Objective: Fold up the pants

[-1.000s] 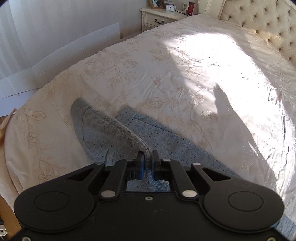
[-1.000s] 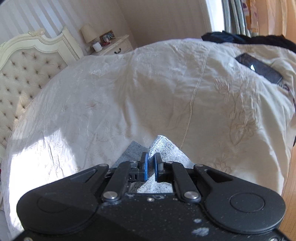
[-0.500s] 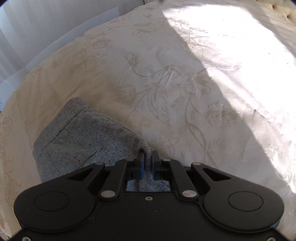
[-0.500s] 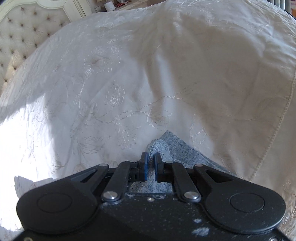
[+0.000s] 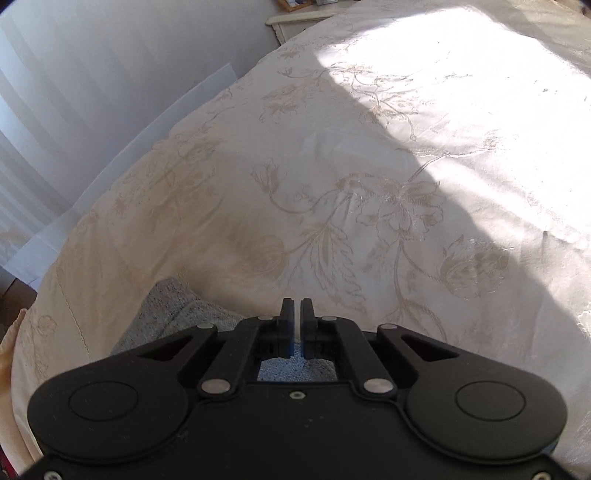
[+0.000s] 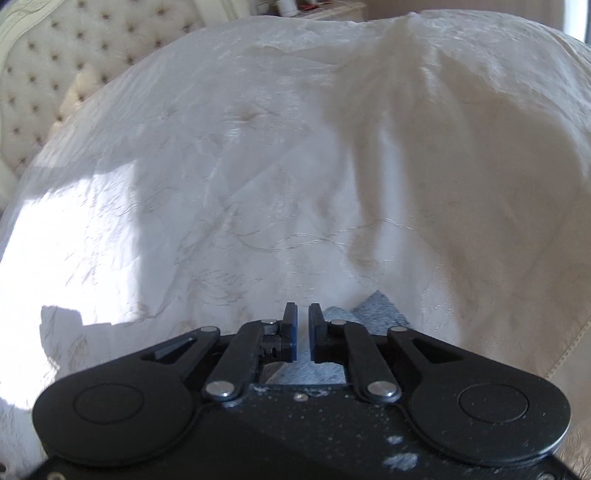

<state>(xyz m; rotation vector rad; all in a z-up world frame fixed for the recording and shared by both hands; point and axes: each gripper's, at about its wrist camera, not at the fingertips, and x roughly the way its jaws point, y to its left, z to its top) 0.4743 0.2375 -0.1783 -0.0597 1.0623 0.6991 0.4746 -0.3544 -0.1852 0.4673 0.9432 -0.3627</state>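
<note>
The grey speckled pants [image 5: 173,314] lie on the cream embroidered bedspread [image 5: 369,166], mostly hidden under my grippers. In the left wrist view a folded grey edge shows at the lower left, and grey cloth shows below the fingers. My left gripper [image 5: 297,308] has its jaws close together with a thin gap and no cloth between the tips. In the right wrist view a grey corner of the pants [image 6: 376,312] shows just right of my right gripper [image 6: 303,314], whose jaws stand slightly apart with nothing between them.
A tufted cream headboard [image 6: 44,74] stands at the upper left of the right wrist view. A nightstand [image 5: 295,18] sits at the top of the left wrist view, with a white wall and white boards [image 5: 110,155] on the left of the bed.
Both grippers have let go of the pants and their jaws have parted slightly. The folded grey cloth now lies lower and further back in both views.
</note>
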